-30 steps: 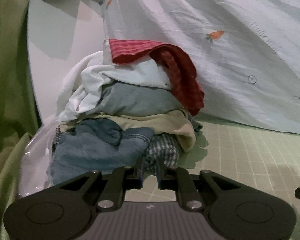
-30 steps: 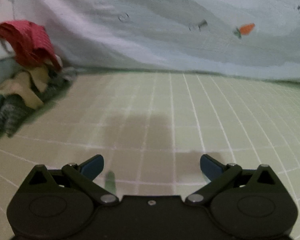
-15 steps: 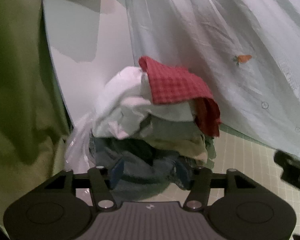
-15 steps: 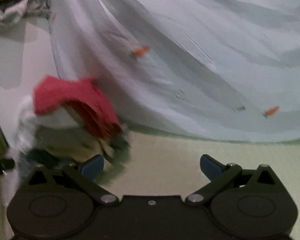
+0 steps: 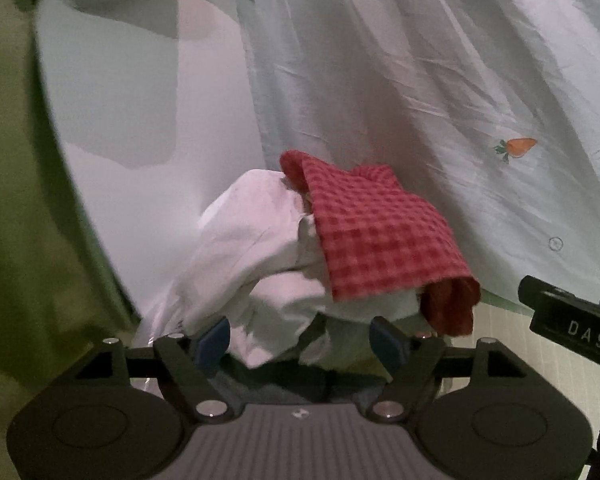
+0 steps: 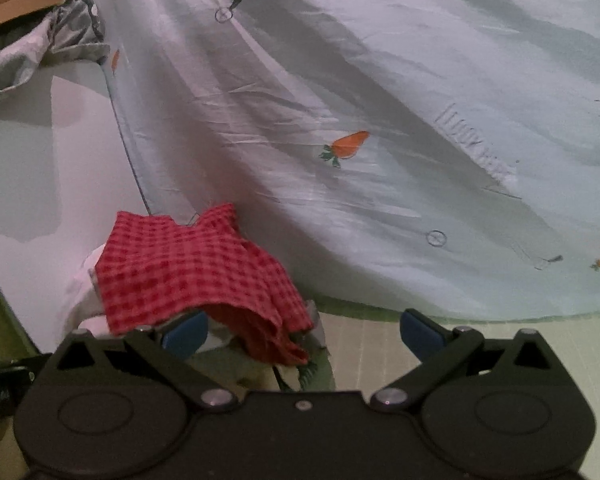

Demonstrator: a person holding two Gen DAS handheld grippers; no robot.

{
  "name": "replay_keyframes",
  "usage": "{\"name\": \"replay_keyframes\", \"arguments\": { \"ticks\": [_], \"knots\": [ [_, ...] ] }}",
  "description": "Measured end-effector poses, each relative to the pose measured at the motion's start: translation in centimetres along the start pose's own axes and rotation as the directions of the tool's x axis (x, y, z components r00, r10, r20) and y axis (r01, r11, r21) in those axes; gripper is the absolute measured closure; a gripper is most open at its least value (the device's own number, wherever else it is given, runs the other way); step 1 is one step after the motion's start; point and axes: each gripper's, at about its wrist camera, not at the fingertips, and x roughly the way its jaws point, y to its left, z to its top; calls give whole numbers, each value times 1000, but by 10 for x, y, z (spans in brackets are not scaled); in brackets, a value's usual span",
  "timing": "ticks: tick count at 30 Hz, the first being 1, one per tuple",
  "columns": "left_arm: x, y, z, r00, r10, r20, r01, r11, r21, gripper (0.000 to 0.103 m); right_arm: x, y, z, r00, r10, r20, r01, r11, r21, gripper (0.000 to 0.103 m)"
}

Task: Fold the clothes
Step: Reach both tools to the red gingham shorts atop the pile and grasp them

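Two tools, both spread and holding nothing, face one heap of clothes [image 5: 284, 280].

The heap lies on the pale green gridded counter [image 6: 380, 344], with a red checked cloth [image 5: 376, 236] draped over its top and hanging down the heap's right side, and crumpled white garments [image 5: 244, 248] under and left of that cloth. The left tool [image 5: 300, 340] sits low and close in front of the heap, its blue-padded fingers [image 5: 212, 338] wide apart on either side of the white folds, whether touching them I cannot tell. The right tool [image 6: 304, 332] is just right of the heap, its left finger near the red cloth's hanging edge. Behind the heap hangs a pale sheet with carrot prints [image 6: 380, 128]; left of the heap is a green cloth [image 5: 20, 220].
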Motion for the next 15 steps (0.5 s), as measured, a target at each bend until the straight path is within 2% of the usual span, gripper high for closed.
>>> {"name": "replay_keyframes", "arguments": {
  "ticks": [5,11,15],
  "knots": [
    [53,-1,25,999,-28,-20,27,1000,-10,26,40,5,13,1000,3,-5,-4,1000,-20,0],
    [105,-8,47,997,-52,-51,51,999,-14,26,109,-5,21,998,12,-64,-13,1000,-9,8],
    [122,-9,53,996,-67,-56,67,998,-4,26,137,-8,21,989,88,-119,-82,995,53,14]
  ]
}}
